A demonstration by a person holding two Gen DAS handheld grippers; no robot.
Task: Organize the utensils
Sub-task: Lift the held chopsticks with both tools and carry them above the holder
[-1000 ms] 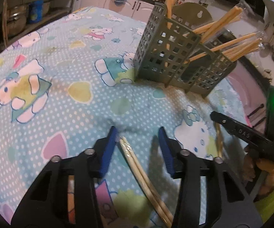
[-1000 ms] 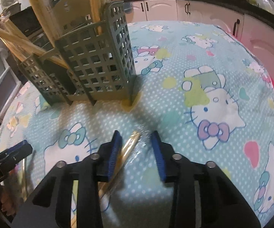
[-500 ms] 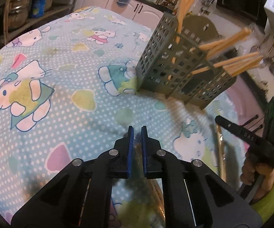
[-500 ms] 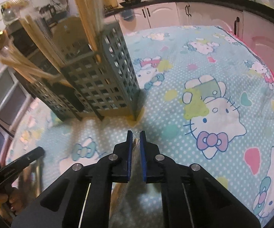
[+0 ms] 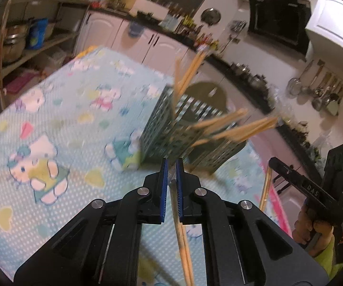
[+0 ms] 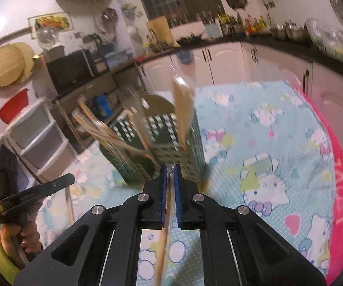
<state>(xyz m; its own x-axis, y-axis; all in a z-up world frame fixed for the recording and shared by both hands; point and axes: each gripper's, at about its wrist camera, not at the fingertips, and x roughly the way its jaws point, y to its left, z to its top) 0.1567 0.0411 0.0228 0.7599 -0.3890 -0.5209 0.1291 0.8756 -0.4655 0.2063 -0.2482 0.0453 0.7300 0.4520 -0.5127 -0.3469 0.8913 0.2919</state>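
Two views. From my left wrist, "DAS" reads on the right gripper [image 5: 300,186]; my left gripper [image 5: 170,166] pinches wrapped chopsticks [image 5: 183,245] above the cartoon cloth [image 5: 59,124], near the grey holder [image 5: 171,133]. From the right wrist, that gripper [image 6: 170,169] clamps another pair [image 6: 163,245]; "LOVE" marks the pink edge [image 6: 342,188].

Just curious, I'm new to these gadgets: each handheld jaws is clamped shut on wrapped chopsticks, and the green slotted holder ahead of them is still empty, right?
Not quite. The green slotted holder is not empty: several chopsticks already stand and lean in its compartments, as the right wrist view shows. The rest holds: the left gripper and right gripper each have jaws shut on wrapped chopsticks.
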